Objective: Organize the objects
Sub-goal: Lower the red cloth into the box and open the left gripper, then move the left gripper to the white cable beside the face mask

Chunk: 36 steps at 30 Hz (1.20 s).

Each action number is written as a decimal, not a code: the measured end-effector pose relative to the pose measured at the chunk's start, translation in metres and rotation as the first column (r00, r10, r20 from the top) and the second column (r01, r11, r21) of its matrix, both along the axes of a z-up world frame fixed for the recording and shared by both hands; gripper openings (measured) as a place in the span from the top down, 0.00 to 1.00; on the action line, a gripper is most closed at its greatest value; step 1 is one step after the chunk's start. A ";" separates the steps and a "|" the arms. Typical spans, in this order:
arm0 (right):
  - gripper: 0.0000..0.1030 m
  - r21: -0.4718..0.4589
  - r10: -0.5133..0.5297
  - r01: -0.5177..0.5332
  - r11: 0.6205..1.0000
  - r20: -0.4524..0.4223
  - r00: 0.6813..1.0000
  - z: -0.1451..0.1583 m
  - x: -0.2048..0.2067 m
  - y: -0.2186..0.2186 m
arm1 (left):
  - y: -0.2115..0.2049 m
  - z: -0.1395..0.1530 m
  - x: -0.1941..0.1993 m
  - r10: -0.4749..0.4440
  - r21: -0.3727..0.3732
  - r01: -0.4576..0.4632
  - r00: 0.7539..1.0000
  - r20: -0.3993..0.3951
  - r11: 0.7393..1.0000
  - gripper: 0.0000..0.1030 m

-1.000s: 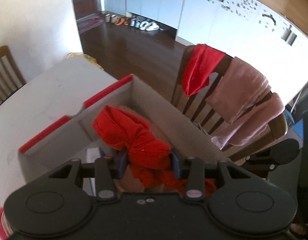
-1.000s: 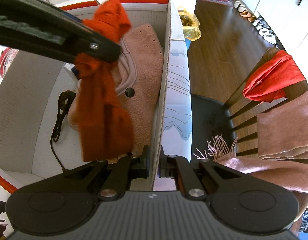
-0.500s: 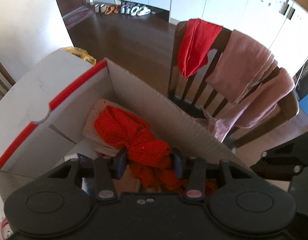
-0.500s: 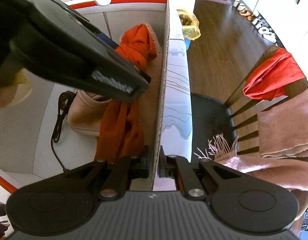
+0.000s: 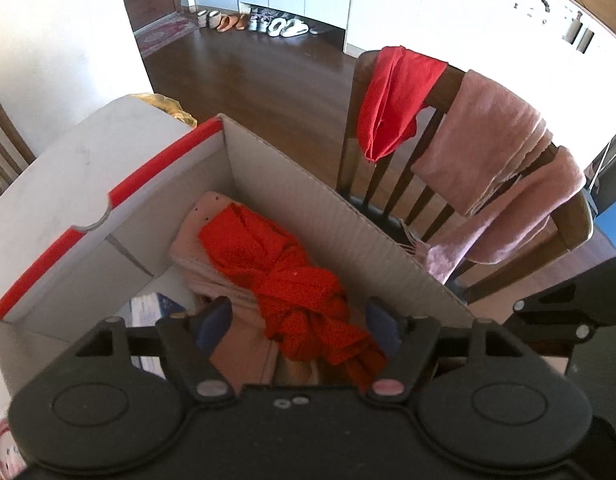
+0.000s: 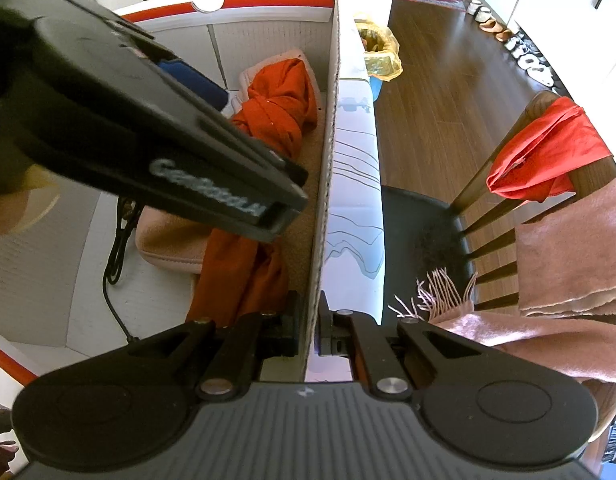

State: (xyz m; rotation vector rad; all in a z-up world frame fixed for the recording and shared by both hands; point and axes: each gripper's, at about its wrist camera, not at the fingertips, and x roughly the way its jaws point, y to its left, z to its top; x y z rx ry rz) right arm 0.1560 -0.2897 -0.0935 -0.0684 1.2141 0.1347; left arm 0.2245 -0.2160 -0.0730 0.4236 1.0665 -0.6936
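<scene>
Right now the red cloth [image 5: 291, 280] lies knotted inside the cardboard box [image 5: 348, 216], draped over a folded pink garment [image 5: 211, 216] on the box floor. In the left wrist view its long axis runs from the centre of the frame down toward the lower middle, where its tail end sits between the fingers of the left gripper [image 5: 299, 320]. That gripper's jaws are opening, and the pads stand clear of the fabric on either side, so the cloth looks let go.

The right gripper [image 6: 308, 332] is pinched tight on the box's side wall at the bottom centre of its own view, apparently steadying the box. From there the cloth runs up the frame along the inner side of that wall.

Outward, to the right in both views, a wooden chair [image 5: 504, 208] carries another red cloth [image 5: 396, 96] and pink scarves [image 5: 492, 152]. The left gripper, now free, seems the likelier one to fetch them.
</scene>
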 end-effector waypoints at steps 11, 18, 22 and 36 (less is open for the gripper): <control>0.94 -0.004 0.000 0.000 1.000 -0.003 1.000 -0.001 -0.001 0.000 | 0.025 0.022 -0.016 0.066 -0.054 -0.063 0.997 0.050 0.997 0.21; 0.94 -0.005 0.004 -0.004 1.000 -0.004 1.000 0.001 -0.003 0.000 | 0.049 0.039 -0.029 0.153 -0.094 -0.144 0.984 0.088 0.985 0.19; 0.94 -0.007 0.005 -0.005 1.000 -0.007 1.000 0.000 -0.004 -0.001 | 0.064 0.049 -0.036 0.208 -0.118 -0.195 0.972 0.113 0.974 0.17; 0.94 -0.011 0.002 -0.002 1.000 -0.013 1.000 0.000 -0.004 -0.001 | 0.148 0.061 -0.045 0.451 -0.187 -0.425 0.883 0.132 0.886 0.01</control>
